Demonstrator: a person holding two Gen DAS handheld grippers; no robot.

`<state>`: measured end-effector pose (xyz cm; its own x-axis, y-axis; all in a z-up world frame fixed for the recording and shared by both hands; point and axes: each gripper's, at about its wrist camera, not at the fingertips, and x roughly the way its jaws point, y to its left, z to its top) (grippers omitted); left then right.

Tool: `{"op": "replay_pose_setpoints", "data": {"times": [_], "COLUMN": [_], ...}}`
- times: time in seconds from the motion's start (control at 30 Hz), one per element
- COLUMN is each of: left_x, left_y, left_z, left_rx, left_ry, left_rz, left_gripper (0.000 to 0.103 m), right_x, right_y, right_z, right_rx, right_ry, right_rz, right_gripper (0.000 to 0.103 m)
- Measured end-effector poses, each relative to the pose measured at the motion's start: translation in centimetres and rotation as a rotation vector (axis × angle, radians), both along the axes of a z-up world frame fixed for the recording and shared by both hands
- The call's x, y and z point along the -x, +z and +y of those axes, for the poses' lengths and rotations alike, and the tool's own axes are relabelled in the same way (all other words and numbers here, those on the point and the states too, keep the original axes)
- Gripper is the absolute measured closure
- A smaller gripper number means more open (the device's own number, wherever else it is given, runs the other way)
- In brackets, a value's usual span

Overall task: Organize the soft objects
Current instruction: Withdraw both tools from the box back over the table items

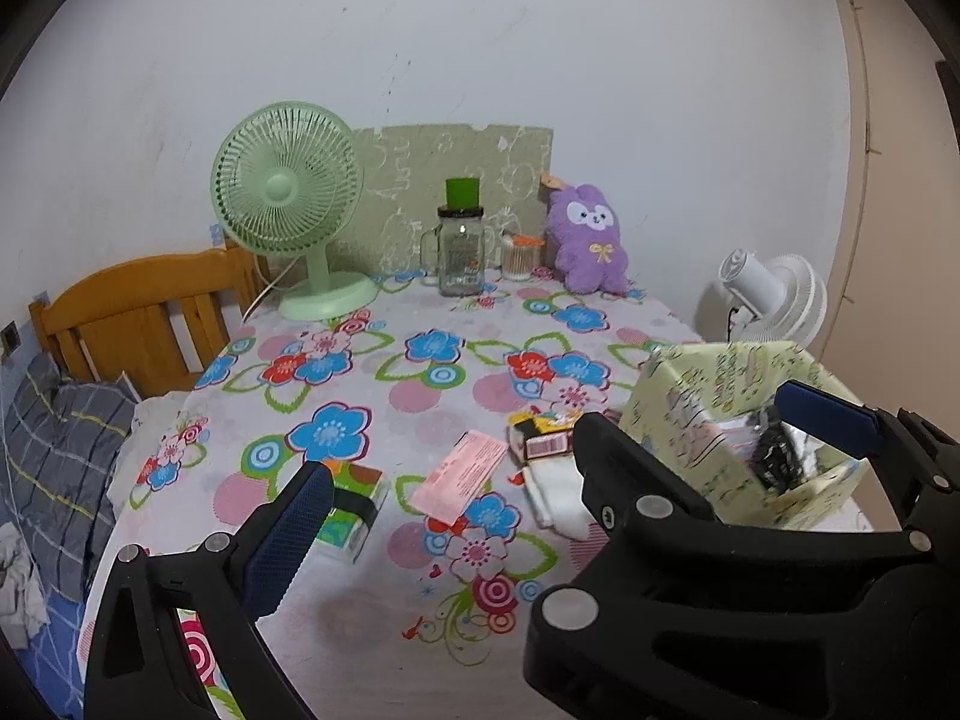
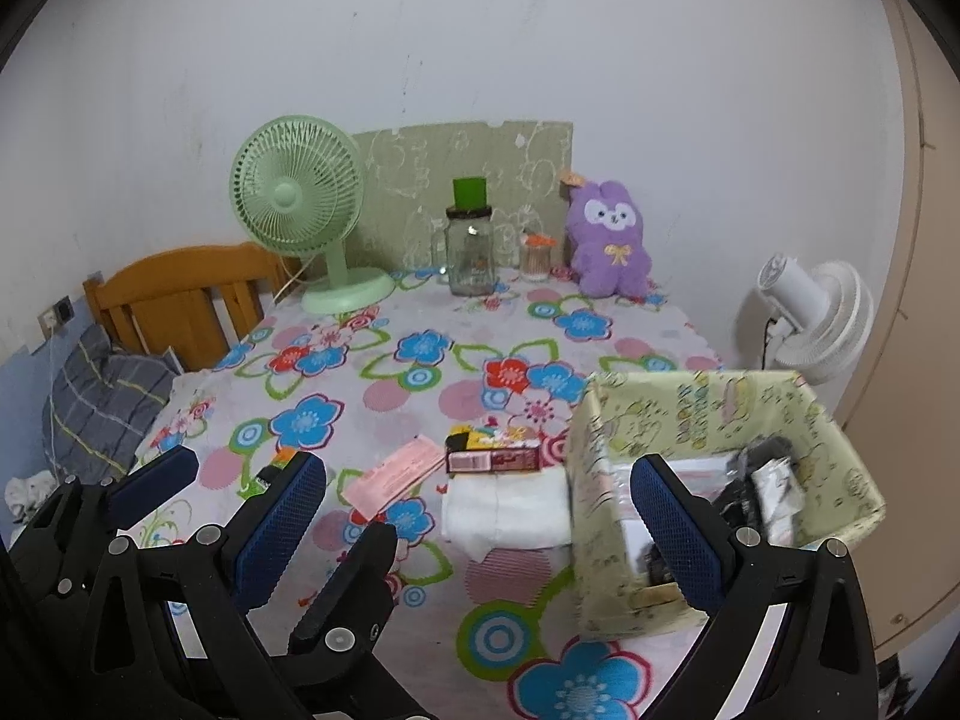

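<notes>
Your surface carries the yellow box at its right side, already holding a few dark and white items, and the white folded cloth lies just left of it, touching its wall, long axis running left to right. Your right gripper — wide open, empty — points straight at that cloth; your left gripper, also open and empty, sits further left.

Inspector A: Premises classed as a home bedroom. Orange wooden slatted bed headboard stands beside the worktop covered in a flower-print cloth, with grey checked bedding below.

Inspector B: Concur. Mint-green desk fan, purple plush rabbit and clear glass handled jar against a plain white wall.
</notes>
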<state>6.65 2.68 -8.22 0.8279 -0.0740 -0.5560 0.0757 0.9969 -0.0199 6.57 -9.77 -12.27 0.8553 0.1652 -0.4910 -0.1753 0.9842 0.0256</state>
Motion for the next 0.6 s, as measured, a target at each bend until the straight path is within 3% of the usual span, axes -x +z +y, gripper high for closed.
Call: {"op": "replay_pose_setpoints", "data": {"times": [0.13,0.6], "left_x": [-0.8,-3.4], "left_y": [-1.2,-4.3], "left_z": [0.6,2.1], "left_rx": [0.006,-0.007], "left_ry": [0.009,0.031], "left_rz": [0.041,0.116], "left_gripper": [0.001,0.001], "right_x": [-1.0,-4.5], "right_y": [-1.1,-4.4], "right_z": [0.7,2.6], "right_rx": [0.005,0.014], "right_ry": [0.013,-0.006], "right_rz": [0.030,0.119], "right_gripper": [0.009,0.011]}}
